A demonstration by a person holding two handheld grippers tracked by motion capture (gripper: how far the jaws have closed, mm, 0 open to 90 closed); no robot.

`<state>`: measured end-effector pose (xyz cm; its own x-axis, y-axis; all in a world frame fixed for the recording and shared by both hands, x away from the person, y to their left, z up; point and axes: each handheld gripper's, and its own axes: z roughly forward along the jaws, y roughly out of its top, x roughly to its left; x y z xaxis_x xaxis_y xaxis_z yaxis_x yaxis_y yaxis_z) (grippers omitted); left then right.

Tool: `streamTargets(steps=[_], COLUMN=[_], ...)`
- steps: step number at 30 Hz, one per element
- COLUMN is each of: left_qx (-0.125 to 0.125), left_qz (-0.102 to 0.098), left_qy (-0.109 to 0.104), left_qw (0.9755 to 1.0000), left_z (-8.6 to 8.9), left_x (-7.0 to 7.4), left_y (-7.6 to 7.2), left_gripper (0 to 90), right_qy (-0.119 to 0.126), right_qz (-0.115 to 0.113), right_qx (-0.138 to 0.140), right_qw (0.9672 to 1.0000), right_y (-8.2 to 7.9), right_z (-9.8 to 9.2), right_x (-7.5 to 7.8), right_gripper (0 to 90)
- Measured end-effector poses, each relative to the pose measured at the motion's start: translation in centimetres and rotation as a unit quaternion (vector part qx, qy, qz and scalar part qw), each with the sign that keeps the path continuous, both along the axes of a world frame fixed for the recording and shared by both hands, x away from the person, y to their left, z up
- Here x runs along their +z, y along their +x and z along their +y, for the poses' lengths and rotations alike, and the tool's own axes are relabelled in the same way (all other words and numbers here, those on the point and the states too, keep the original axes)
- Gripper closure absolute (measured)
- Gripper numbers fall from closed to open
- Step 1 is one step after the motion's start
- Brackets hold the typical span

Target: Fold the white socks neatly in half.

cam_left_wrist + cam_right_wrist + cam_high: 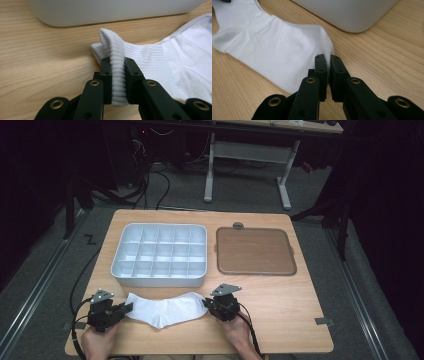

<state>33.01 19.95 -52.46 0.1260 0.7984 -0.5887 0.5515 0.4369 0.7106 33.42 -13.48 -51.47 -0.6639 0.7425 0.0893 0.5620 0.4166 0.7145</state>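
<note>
Table (280,305): light wood top, held everything. Grey carpeted floor (45,270) around it, a second desk frame (247,170) behind.

Compartment tray (159,255): pale grey, gridded, sat left of centre on the far half. Its near wall showed as a pale band at the top of both gripper views (112,11) (352,13).

Brown flat tray (255,251): right of the compartment tray, just beside it, not touching.

White sock (162,309): lay flat on the near half, just in front of the compartment tray, stretched crosswise between the two grippers. Ribbed cuff end to the left (150,57), toe end to the right (282,50).

Left hand (97,342): came in from the bottom edge, forearm low, gripper pointed level toward the centre.

Right hand (235,330): mirrored it, gripper aimed inward at the sock's other end.

Left gripper (127,309) (117,75): jaws pressed onto a raised fold of the ribbed cuff; the fold stood up between the pads, rest of the cuff on the table.

Right gripper (205,304) (328,72): jaws nearly together, pinching the thin edge of the toe end; only a sliver of fabric showed in the gap.
</note>
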Motion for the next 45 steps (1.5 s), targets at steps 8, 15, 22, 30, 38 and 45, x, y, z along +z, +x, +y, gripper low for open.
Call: streamTargets(steps=[8, 15, 22, 30, 38, 45], left_qx=[-0.026, -0.054, -0.072, -0.081, -0.091, -0.108], left_qz=[-0.004, -0.009, -0.003, -0.001, -0.004, -0.003], left_qy=[-0.008, -0.008, -0.021, -0.031, -0.026, -0.017], left_qw=[0.9996, 0.9984, 0.9972, 0.9963, 0.9955, 0.9940], left_z=[-1.8, -4.1, -6.2, -7.6, -9.7, -11.2], left_x=[0.5, 0.7, 0.7, 0.5, 0.1, 0.0], left_y=[0.2, 0.5, 0.9, 1.0, 1.5, 2.0], left_gripper=[79.2, 79.4, 79.4, 79.3, 79.1, 79.1], right_qy=[0.001, -0.005, -0.008, -0.009, -0.010, -0.007], right_qz=[-0.001, -0.007, -0.007, -0.008, -0.009, -0.010], right_qx=[-0.021, -0.047, -0.067, -0.089, -0.115, -0.136], right_qw=[0.9998, 0.9988, 0.9977, 0.9960, 0.9933, 0.9907], right_y=[-0.5, -1.2, -1.4, -1.7, -2.2, -2.4], right_z=[-1.9, -4.5, -6.4, -8.2, -10.0, -11.3], right_x=[0.2, 0.5, 0.8, 0.3, 0.0, -0.1], right_gripper=[86.1, 86.1, 86.1, 86.0, 86.0, 85.9])
